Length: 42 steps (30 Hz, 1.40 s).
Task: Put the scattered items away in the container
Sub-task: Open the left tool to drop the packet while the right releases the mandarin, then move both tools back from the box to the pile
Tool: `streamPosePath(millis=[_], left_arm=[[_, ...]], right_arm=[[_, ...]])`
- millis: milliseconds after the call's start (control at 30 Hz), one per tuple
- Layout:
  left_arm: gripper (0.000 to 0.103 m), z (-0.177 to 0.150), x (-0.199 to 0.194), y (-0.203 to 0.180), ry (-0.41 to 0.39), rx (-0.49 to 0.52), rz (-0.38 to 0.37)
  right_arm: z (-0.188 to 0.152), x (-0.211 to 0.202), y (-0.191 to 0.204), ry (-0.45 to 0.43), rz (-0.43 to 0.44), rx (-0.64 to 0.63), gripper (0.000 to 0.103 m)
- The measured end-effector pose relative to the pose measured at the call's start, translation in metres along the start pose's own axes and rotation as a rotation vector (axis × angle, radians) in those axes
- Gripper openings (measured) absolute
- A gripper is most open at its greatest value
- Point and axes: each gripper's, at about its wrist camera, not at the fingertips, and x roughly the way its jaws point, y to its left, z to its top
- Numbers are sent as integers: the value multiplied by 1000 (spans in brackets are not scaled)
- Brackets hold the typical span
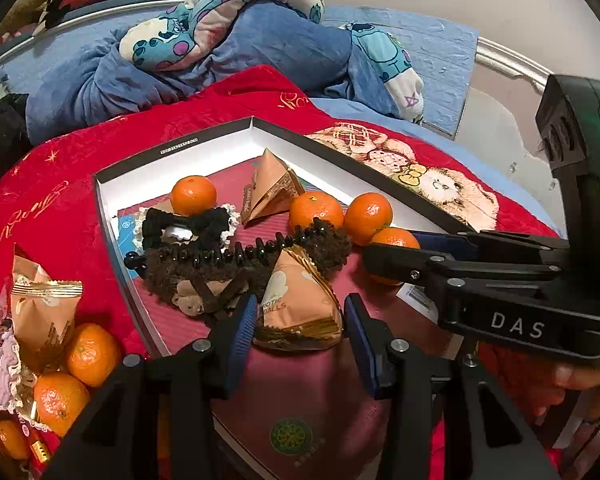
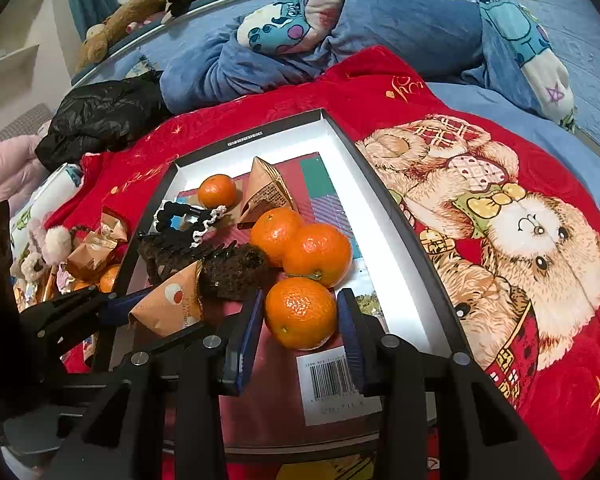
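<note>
A shallow black-rimmed box (image 1: 172, 148) (image 2: 384, 196) lies on a red blanket and holds mandarins, snack packets, a black bow and a brown hair claw (image 1: 228, 268). My left gripper (image 1: 300, 320) is open, its pads either side of an orange snack packet (image 1: 300, 308) resting in the box, not squeezing it. My right gripper (image 2: 300, 320) (image 1: 384, 256) is open around a mandarin (image 2: 300, 312) (image 1: 396, 240) on the box floor, with small gaps at both pads. Several more mandarins (image 1: 88, 354) and a packet (image 1: 44, 304) lie outside the box at left.
A red teddy-bear blanket (image 2: 520, 240) covers the bed. Blue bedding and a cartoon pillow (image 1: 220, 20) are piled behind. A black bag (image 2: 100, 120) lies at back left. A barcode sheet (image 2: 332, 380) lines the box's near end.
</note>
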Motion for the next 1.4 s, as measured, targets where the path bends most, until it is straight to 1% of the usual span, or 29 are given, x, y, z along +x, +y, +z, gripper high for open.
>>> streamPosePath(millis=[33, 67, 100, 133, 167, 200, 233, 267, 300, 367, 433, 533, 667, 800, 867, 967, 1033, 1133, 1233, 1333, 1400], left_arm=[[50, 0, 0, -1, 3, 5, 6], [53, 0, 0, -2, 5, 7, 7], [56, 0, 0, -2, 5, 6, 2], [59, 1, -2, -1, 1, 4, 4], [65, 1, -3, -2, -4, 3, 10], [75, 1, -5, -2, -5, 4, 10], [80, 1, -6, -3, -9, 6, 4], [91, 1, -8, -4, -12, 7, -3], [96, 1, -9, -5, -14, 7, -8], [97, 1, -13, -8, -26, 5, -18], [103, 2, -15, -9, -28, 13, -20], [103, 2, -19, -11, -44, 20, -21], [103, 3, -28, -10, -56, 25, -15], [103, 5, -48, -6, -79, 23, -7], [103, 5, -63, 0, -81, 40, 22], [103, 1, -88, 14, -98, 58, 89], [103, -4, -108, 32, -111, 25, 135], [103, -18, -142, 69, -117, -65, 170], [103, -34, -173, 106, -136, -150, 239], [103, -49, -200, 128, -160, -188, 323], [103, -61, -215, 138, -169, -207, 361]], right_arm=[[0, -1, 0, -5, -2, 3, 48], [0, -4, 0, -17, 9, 9, 55], [1, -7, 0, -25, 31, 17, 59], [1, -11, 0, -40, 41, 26, 66], [1, -17, 1, -67, 29, 26, 76], [2, -23, 1, -91, 18, 20, 80], [3, -27, 1, -107, 15, 18, 87], [3, -30, 0, -124, 16, 26, 99], [4, -34, -3, -137, 21, 40, 103], [5, -39, -8, -153, 22, 70, 103], [6, -44, -12, -171, 20, 88, 103], [7, -51, -17, -203, 20, 115, 103], [10, -53, -21, -209, 26, 163, 103], [13, -56, -13, -230, 52, 188, 103], [15, -59, -4, -248, 53, 187, 103], [18, -61, 14, -273, 74, 177, 103], [20, -60, 30, -282, 102, 178, 103], [22, -57, 61, -288, 154, 156, 103], [21, -53, 96, -284, 214, 113, 103], [15, -48, 131, -276, 270, 64, 103], [10, -44, 152, -248, 306, 18, 103]])
